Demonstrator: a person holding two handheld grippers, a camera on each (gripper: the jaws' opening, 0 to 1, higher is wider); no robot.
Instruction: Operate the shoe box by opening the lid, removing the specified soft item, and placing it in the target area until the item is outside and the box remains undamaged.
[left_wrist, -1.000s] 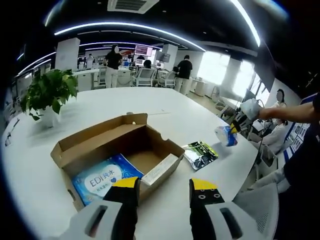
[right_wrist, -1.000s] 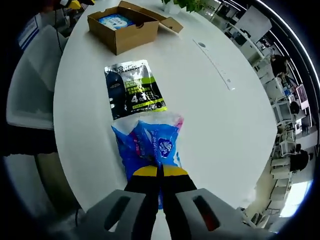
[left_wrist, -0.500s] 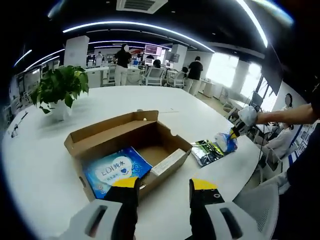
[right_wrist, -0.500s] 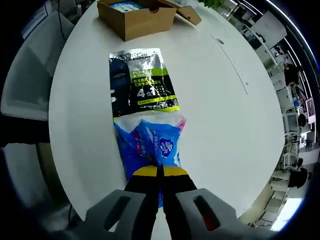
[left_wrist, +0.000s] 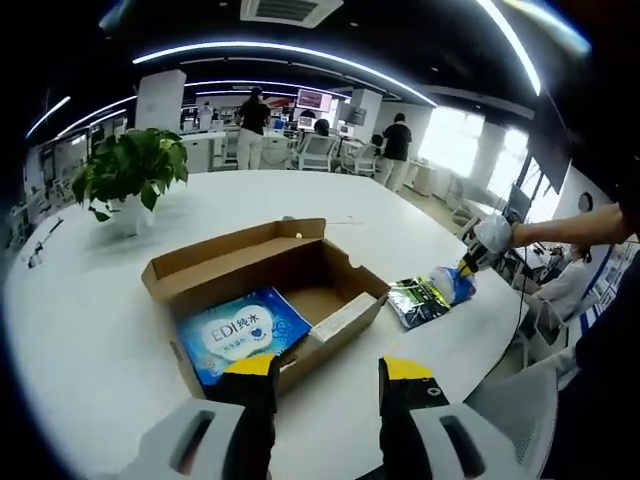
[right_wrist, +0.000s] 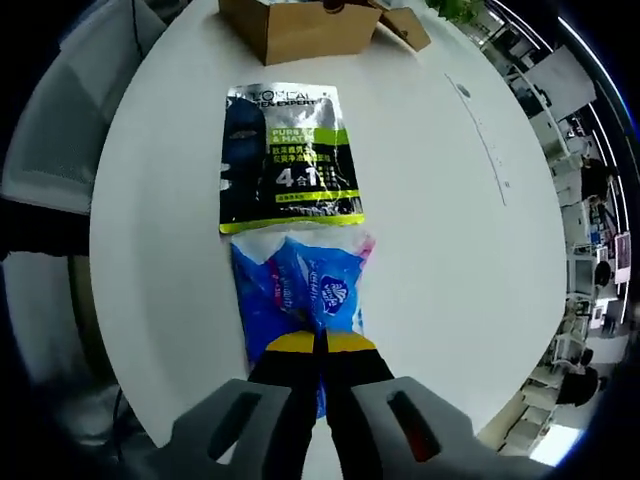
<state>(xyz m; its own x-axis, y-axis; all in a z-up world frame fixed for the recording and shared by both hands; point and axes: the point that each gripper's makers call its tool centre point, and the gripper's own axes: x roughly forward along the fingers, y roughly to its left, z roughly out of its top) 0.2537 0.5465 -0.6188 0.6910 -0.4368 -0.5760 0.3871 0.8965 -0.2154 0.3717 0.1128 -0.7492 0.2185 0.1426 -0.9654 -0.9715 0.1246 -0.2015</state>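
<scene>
- The shoe box (left_wrist: 265, 295) sits open on the round white table (left_wrist: 80, 330), its lid folded back behind it, toward the potted plant (left_wrist: 130, 175).
- A blue pack of wipes (left_wrist: 240, 335) lies flat inside the box, at the end nearer the left gripper.
- The left gripper (left_wrist: 328, 395) hovers just in front of the box with its yellow-tipped jaws apart, holding nothing.
- The right gripper (right_wrist: 320, 345) has its jaws pressed together on the near end of a blue tissue pack (right_wrist: 298, 295), which is outside the box.
- In the right gripper view, the tissue pack's long axis runs straight away from the jaws, its far end pointing toward the box (right_wrist: 300, 25) at the top of the view.
- A dark sachet with green lettering (right_wrist: 290, 160) lies flat on the table (right_wrist: 450, 220) between the tissue pack and the box; the pack's far edge meets the sachet's near edge.
- In the left gripper view, the tissue pack (left_wrist: 452, 283) and sachet (left_wrist: 418, 300) sit near the table's right edge, beside the box's right end.
- Office desks and people stand beyond the table.
</scene>
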